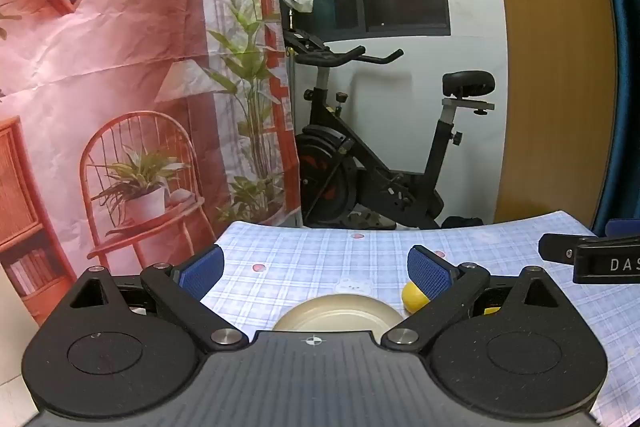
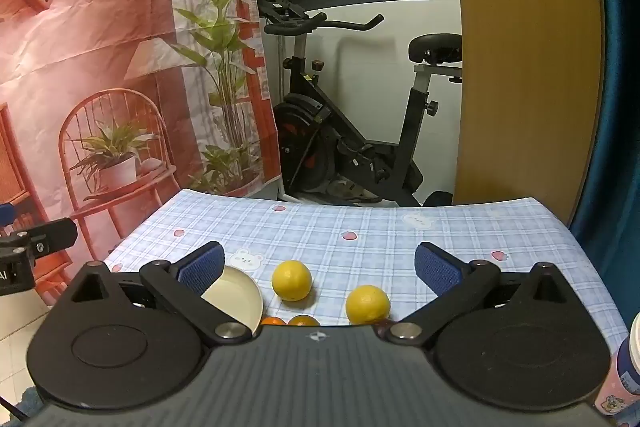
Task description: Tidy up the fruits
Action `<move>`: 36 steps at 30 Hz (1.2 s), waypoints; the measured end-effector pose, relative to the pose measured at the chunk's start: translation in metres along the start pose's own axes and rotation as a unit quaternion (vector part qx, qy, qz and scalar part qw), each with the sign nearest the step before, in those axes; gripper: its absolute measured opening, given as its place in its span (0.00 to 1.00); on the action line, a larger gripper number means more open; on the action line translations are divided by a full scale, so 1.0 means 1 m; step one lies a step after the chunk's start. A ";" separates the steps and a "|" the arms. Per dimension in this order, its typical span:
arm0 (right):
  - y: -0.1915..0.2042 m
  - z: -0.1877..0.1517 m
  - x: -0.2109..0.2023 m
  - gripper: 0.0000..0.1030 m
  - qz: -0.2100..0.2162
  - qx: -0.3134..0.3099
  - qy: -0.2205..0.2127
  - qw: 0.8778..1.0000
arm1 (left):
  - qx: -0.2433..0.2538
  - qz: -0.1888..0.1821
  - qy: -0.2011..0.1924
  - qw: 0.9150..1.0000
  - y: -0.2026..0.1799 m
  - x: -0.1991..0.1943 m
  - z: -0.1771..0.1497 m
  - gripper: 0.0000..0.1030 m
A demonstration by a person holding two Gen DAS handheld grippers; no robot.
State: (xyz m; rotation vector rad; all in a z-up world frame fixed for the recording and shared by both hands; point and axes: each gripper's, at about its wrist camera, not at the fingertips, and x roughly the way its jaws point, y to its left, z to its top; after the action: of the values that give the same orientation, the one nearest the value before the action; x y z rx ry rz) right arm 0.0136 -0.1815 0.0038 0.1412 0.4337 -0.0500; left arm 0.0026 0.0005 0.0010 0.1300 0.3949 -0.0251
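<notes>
Two yellow lemons lie on the checked tablecloth in the right wrist view, one in the middle and one to its right. Two small orange fruits peek out just above the gripper body. A cream plate sits left of them, empty as far as it shows. My right gripper hangs open above the fruits, touching none. In the left wrist view the plate lies low between the fingers of my open left gripper. One lemon shows behind the right finger.
The table has a blue checked cloth with strawberry prints and ends at a far edge. Behind it stand an exercise bike, a printed backdrop and a wooden panel. A cup stands at the near right.
</notes>
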 end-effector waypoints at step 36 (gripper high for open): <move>0.000 -0.001 0.000 1.00 0.002 0.002 0.002 1.000 | -0.006 0.000 0.008 1.000 0.001 0.005 -0.002 0.97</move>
State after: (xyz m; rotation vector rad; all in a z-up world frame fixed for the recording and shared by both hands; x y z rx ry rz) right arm 0.0134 -0.1811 0.0031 0.1457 0.4374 -0.0460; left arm 0.0068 0.0016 -0.0031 0.1179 0.4114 -0.0221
